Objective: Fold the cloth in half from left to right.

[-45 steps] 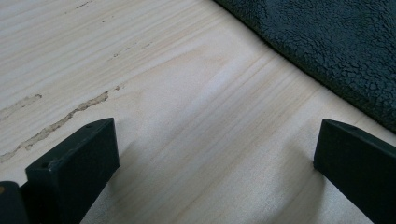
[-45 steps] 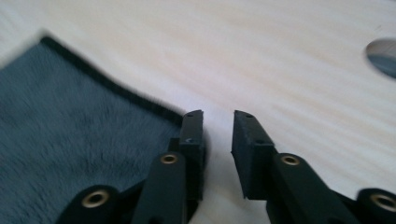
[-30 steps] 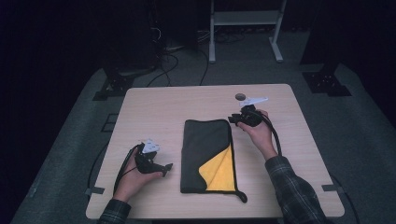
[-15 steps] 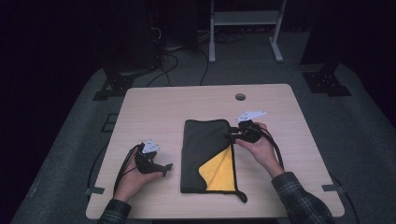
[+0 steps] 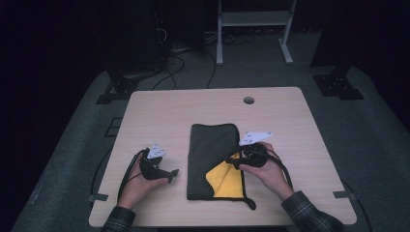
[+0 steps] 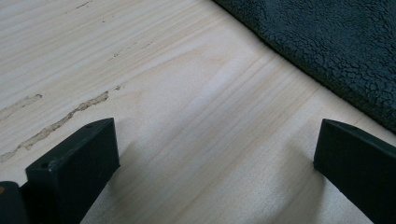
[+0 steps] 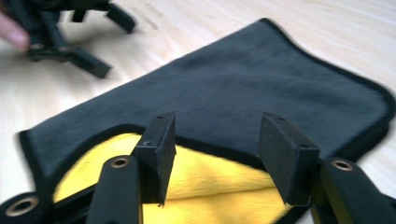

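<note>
High view: pale wooden worktop (image 5: 159,116) carrying a folded cloth (image 5: 210,150), dark grey outside and yellow inside, laid lengthwise at centre. Round cable hole (image 5: 248,100) in the worktop at 12 o'clock from the cloth, well apart from it. Yellow lining (image 5: 227,179) exposed at the cloth's 4 o'clock quarter, where the dark upper layer is turned back; black piping along the edges, ending in a small loop (image 5: 251,204) at the near right corner.

Right claw (image 5: 235,162) poised over the cloth's right edge at 3 o'clock, just at the boundary of dark layer and yellow lining, carried in the right hand (image 5: 268,171) with a plaid sleeve (image 5: 309,215) behind. Jaws just opened further, now at a moderate spread; nothing pinched between them. Right gripper view: both black pads apart above the piped fold line, yellow lining (image 7: 210,182) beneath, dark outer face (image 7: 261,88) beyond.

Left claw (image 5: 170,176) resting low on the bare worktop at 9 o'clock from the cloth, near but apart, held in the left hand (image 5: 138,183). Jaws spread wide, empty. Left gripper view: bare wood grain (image 6: 187,116) between the pads, fleecy dark cloth edge (image 6: 336,51) at 1 o'clock.

Background beyond the worktop: dark floor, cables (image 5: 183,63), white metal stand (image 5: 254,24).
</note>
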A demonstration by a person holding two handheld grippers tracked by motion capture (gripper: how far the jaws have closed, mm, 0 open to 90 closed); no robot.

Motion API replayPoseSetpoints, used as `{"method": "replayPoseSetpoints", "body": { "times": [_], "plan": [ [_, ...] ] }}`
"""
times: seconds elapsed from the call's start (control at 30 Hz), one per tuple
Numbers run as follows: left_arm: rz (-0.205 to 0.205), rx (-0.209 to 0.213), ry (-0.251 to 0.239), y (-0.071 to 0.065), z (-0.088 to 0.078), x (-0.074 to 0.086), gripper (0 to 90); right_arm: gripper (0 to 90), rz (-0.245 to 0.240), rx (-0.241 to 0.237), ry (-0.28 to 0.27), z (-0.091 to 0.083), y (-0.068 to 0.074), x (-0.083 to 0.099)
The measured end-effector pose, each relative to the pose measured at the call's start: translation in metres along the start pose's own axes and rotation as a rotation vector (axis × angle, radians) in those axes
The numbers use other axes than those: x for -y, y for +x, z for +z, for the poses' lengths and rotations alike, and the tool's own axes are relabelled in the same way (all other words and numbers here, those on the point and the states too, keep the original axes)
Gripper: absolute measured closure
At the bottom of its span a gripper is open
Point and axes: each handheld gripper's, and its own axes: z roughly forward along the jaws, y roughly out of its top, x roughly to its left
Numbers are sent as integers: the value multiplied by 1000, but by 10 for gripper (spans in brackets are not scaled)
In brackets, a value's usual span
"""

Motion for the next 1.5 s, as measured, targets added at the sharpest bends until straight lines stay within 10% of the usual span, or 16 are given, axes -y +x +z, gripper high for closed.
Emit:
{"method": "replayPoseSetpoints", "body": {
  "times": [0.3,0.93,1.5],
  "plan": [
    [1,0,0,0,0,0,0,395,-60,-65,34,20,32,3],
    [-3,-1,-3,0,0,0,0,402,-135,-137,102,71,56,10],
    [-3,0,-3,0,0,0,0,802,-134,-99,66,62,56,9]
  ]
}}
